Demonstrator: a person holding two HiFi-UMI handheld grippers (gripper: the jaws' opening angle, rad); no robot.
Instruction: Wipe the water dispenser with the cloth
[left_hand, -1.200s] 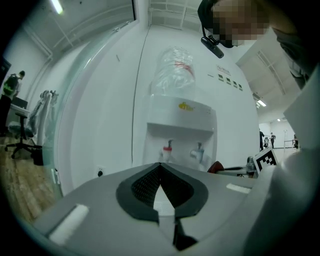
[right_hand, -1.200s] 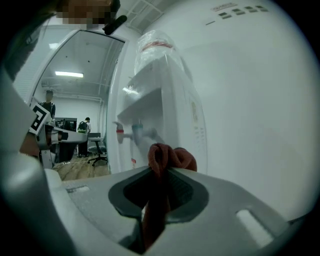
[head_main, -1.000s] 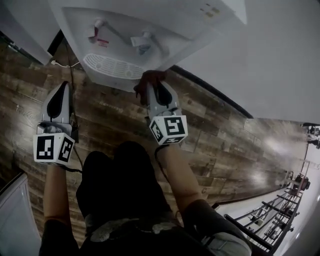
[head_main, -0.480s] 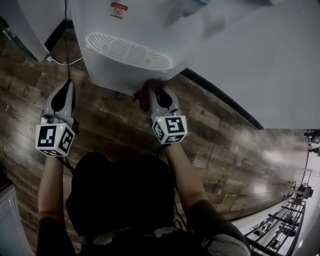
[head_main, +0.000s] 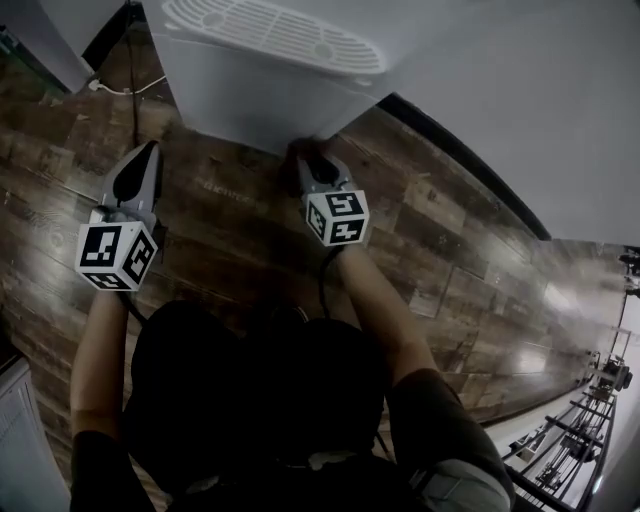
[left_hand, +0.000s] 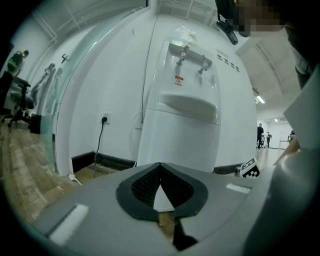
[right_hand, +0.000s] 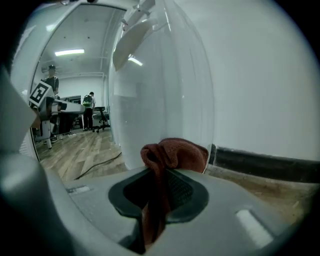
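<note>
Cloth (right_hand: 176, 153), single, clamped in right gripper (right_hand: 159, 175) beside one dispenser (left_hand: 180, 135).

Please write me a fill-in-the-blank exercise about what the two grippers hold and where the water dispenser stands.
1. The right gripper is shut on a crumpled reddish-brown ____.
2. The left gripper, jaws together, holds ____.
3. The tall white plastic water dispenser stands on a dark ____ plank floor.
Missing words: cloth, nothing, wooden.
</note>
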